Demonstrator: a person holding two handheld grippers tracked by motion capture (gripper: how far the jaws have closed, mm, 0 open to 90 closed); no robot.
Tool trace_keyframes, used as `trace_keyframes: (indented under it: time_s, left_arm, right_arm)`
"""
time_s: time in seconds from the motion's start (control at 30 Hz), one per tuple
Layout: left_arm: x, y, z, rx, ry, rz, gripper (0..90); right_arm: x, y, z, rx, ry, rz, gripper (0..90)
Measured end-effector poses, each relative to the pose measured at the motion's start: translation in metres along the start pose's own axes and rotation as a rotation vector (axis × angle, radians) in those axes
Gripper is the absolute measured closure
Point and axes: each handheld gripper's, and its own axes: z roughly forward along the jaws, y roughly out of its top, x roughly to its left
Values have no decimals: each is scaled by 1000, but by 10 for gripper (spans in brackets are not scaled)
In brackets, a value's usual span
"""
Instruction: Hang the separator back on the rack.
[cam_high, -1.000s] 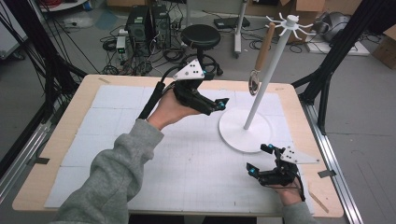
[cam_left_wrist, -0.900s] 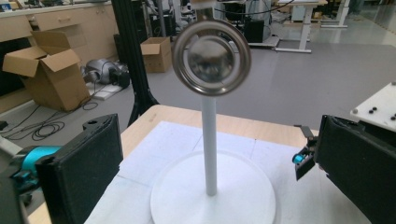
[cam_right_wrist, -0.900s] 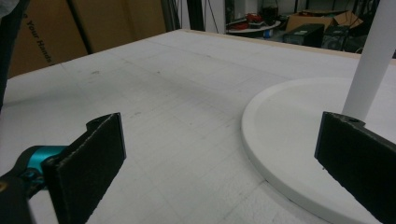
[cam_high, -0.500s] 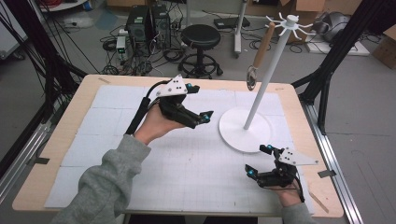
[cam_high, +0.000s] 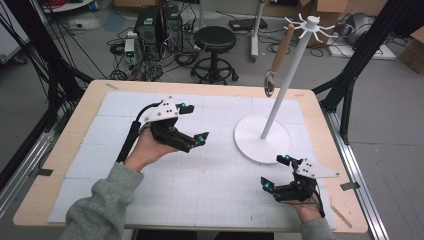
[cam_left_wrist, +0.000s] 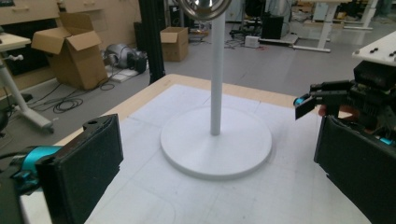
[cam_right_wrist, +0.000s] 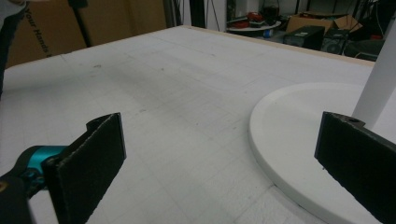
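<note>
Two claws are in hand above the white gridded surface (cam_high: 200, 185), both spread wide with nothing between their jaws. Nearest the person, the right claw (cam_high: 276, 172) hovers low by the front right corner of the surface, just in front of the round white base (cam_high: 250, 145) of the stand; in the right gripper view its two black pads frame bare mat on one side and the base's rim (cam_right_wrist: 280, 140) on the other. Farther in and to the left, the left claw (cam_high: 192, 125) is held higher over the middle of the surface, jaws pointing toward the stand and well apart from it. In the left gripper view the base (cam_left_wrist: 215, 149) sits centred between the pads, with the right claw (cam_left_wrist: 327, 98) off at the side. The white pole (cam_high: 287, 85) rises tilted from the base to a crown of hooks at the top. From one hook hangs a utensil (cam_high: 279, 55) with a wooden handle and a round shiny metal end, dangling beside the pole, clear of the surface. Beyond the surface's far edge stands a black stool (cam_high: 215, 42) on the floor among cables.
</note>
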Motion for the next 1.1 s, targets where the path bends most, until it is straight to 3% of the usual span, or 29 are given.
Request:
trace_keyframes:
  time_s: [0.37,0.6,0.87,0.93,1.1]
  left_arm:
    - [4,-37,-35,-2,55,-51,17]
    - [3,-50,-47,6,82,-70,17]
    - [-11,-47,-53,13,73,-21,17]
    - [-14,-51,-56,-22,68,-12,18]
    - [-11,-64,-68,-13,107,-30,18]
  right_arm:
    - [-3,0,-5,-18,-26,8,10]
    - [-4,1,-7,-25,-35,7,10]
    - [-6,1,-7,-36,-46,13,10]
    - [-7,1,-8,-36,-49,17,10]
    - [-9,1,-9,-41,-52,14,10]
